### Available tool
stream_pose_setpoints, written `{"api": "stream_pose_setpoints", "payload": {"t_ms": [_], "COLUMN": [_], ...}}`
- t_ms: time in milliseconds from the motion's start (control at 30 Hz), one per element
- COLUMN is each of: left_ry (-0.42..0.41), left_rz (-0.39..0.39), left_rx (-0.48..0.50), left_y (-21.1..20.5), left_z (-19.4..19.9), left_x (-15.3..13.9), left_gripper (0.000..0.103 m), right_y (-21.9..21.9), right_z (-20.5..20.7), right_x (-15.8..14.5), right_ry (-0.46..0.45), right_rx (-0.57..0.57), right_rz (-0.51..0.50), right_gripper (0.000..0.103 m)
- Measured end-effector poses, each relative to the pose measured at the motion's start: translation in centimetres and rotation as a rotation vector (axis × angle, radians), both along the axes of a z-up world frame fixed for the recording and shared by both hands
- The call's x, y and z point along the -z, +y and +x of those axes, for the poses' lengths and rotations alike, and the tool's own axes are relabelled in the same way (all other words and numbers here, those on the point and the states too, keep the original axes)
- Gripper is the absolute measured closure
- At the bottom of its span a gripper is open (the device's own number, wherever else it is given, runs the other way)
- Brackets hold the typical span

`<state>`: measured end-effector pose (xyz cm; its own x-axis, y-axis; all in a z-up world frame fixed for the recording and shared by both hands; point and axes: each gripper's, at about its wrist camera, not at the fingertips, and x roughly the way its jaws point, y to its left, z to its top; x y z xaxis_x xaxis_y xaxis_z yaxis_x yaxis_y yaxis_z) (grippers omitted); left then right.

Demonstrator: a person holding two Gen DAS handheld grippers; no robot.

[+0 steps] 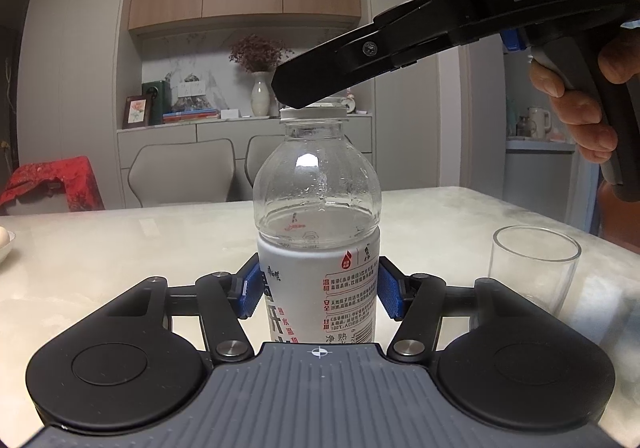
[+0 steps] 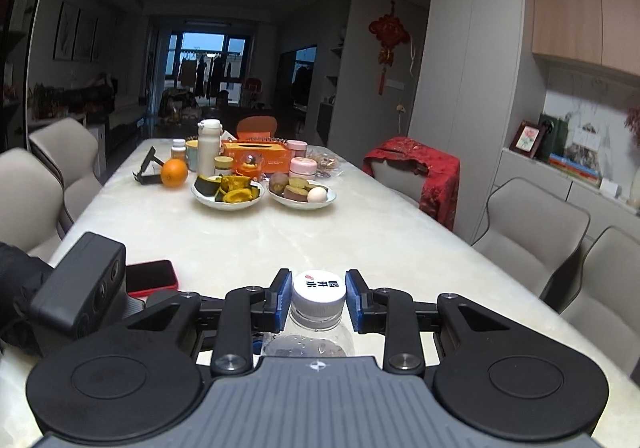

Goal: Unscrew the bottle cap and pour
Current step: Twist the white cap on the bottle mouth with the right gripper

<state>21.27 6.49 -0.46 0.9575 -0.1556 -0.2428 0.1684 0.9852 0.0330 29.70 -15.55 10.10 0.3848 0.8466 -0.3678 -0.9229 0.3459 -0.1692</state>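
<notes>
A clear plastic bottle [image 1: 316, 184] with a white label stands upright on the pale marble table [image 1: 140, 248], holding a little water. My left gripper [image 1: 318, 294] is shut on its labelled body, a blue pad pressed against each side. From the upper right my right gripper [image 1: 298, 90] reaches down over the bottle's top. In the right wrist view the white cap [image 2: 319, 290] sits between the blue pads of my right gripper [image 2: 319, 298], which is shut on it. An empty clear glass [image 1: 534, 272] stands to the right of the bottle.
A red phone [image 2: 152, 278] lies on the table beside the left gripper's body [image 2: 80, 296]. Farther along are two plates of food [image 2: 228, 192], an orange [image 2: 174, 172], an orange tissue box [image 2: 256, 158] and a white flask [image 2: 209, 146]. Grey chairs [image 2: 532, 228] line the table.
</notes>
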Motion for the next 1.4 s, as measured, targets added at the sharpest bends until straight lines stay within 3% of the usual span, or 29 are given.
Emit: {"api": "stream_pose_setpoints", "payload": {"t_ms": [133,333,500,700,833,967,1133,1400], "left_ry": [-0.001,0.0,0.001,0.002,0.002,0.002,0.002,0.001], "left_rz": [-0.001,-0.005,-0.005,-0.007,-0.008,-0.007,-0.008,0.0], "left_rx": [-0.002,-0.007,-0.012,-0.017,-0.017,-0.016,-0.01,0.007], "left_y": [-0.1,-0.3,-0.4,-0.5,-0.5,-0.5,-0.4,-0.6], "left_z": [-0.1,-0.1,-0.1,0.0,0.0,0.0,0.0,-0.1], "left_x": [0.0,0.0,0.0,0.0,-0.1,-0.1,0.0,0.0], "left_gripper": [0.047,0.047,0.047,0.047,0.047,0.047,0.047,0.047], "right_y": [-0.3,-1.0,-1.3,0.2,1.4,1.5,1.4,0.3], "right_z": [-0.4,-1.2,-3.1,-5.5,-5.0,-4.5,-3.4,1.3], "right_x": [-0.1,-0.1,0.0,1.5,2.0,2.4,2.0,0.0], "right_ry": [-0.003,-0.039,-0.044,-0.111,-0.101,-0.071,-0.061,0.019], "right_rx": [0.025,0.08,0.219,0.317,0.364,0.361,0.315,0.034], "right_rz": [0.01,0.069,0.144,0.131,0.098,0.095,0.082,0.009], "right_gripper": [0.07,0.048,0.048,0.052,0.063,0.07,0.07,0.07]}}
